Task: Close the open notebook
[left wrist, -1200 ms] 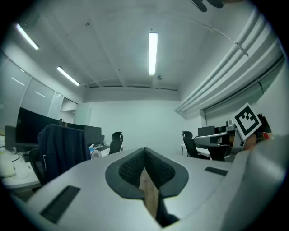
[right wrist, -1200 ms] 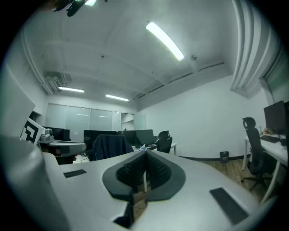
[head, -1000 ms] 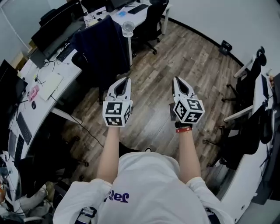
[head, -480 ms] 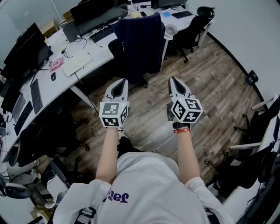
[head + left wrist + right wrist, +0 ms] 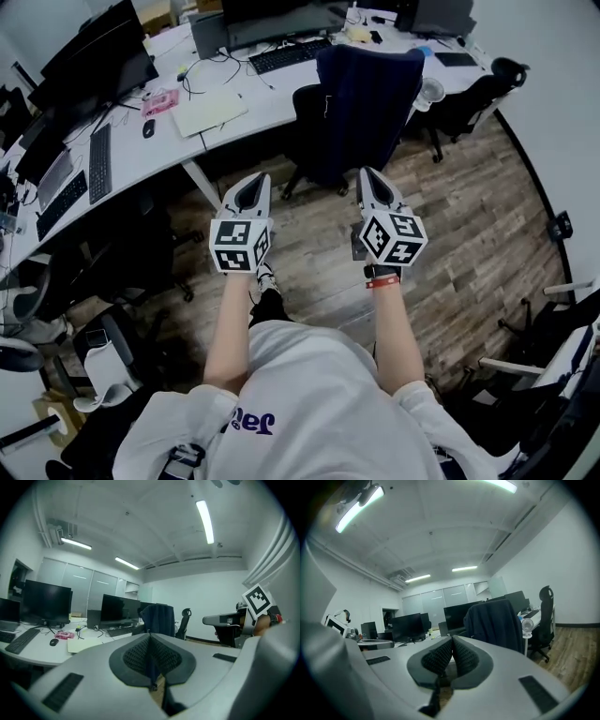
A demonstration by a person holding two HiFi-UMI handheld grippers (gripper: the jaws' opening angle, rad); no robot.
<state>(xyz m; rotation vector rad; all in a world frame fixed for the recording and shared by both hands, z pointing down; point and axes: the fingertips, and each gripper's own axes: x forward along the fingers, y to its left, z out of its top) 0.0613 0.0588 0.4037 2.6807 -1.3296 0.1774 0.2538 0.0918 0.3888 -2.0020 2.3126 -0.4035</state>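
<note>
Wood floor (image 5: 469,216) far below in the head view, with a long white desk (image 5: 141,159) along the top left. On that desk, a pale notebook (image 5: 211,111) lying flat, next to a mouse (image 5: 148,128) and a pink thing (image 5: 161,101), with a keyboard (image 5: 98,164) and dark screens (image 5: 94,66) close by. Just right of the desk, a chair (image 5: 366,94) with a dark coat over its back. Left gripper (image 5: 255,180) and right gripper (image 5: 368,175) side by side out in front, up in the air, well apart from the notebook.

From the left gripper view: jaws squeezed tight together, nothing between them. Beyond them, the notebook flat on the desk at the left, and the chair straight ahead.

From the right gripper view: jaws squeezed together too, nothing held. Past them, the chair with the coat, a small fan (image 5: 527,625) beside it, more screens behind.
</note>
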